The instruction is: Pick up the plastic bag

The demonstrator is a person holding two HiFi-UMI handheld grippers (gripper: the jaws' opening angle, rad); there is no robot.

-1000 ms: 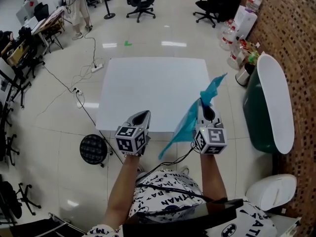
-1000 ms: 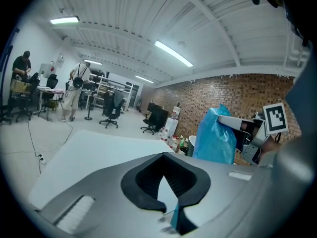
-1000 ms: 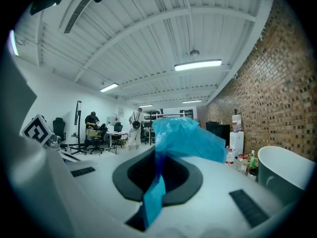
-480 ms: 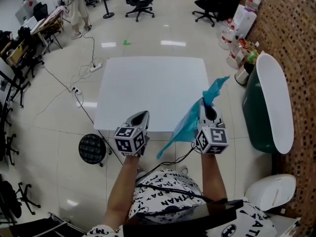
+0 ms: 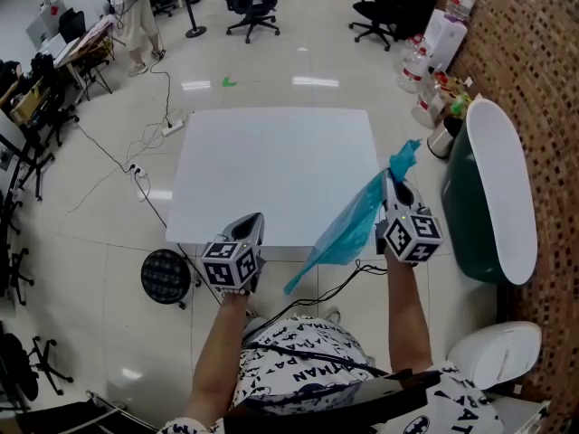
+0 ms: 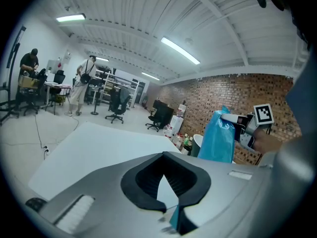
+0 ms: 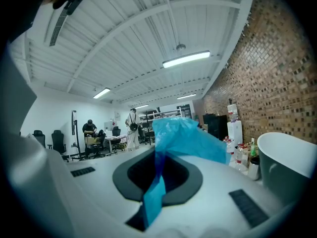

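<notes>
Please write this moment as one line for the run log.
right gripper: jaws shut on bag | bag: hangs from it | left gripper: jaws shut, apart from bag

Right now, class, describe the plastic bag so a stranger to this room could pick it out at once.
Find the white square table; at its right edge, beside the dark green tub, is the right gripper. The thin blue plastic bag hangs pinched in its fingers, the only blue thing there.
</notes>
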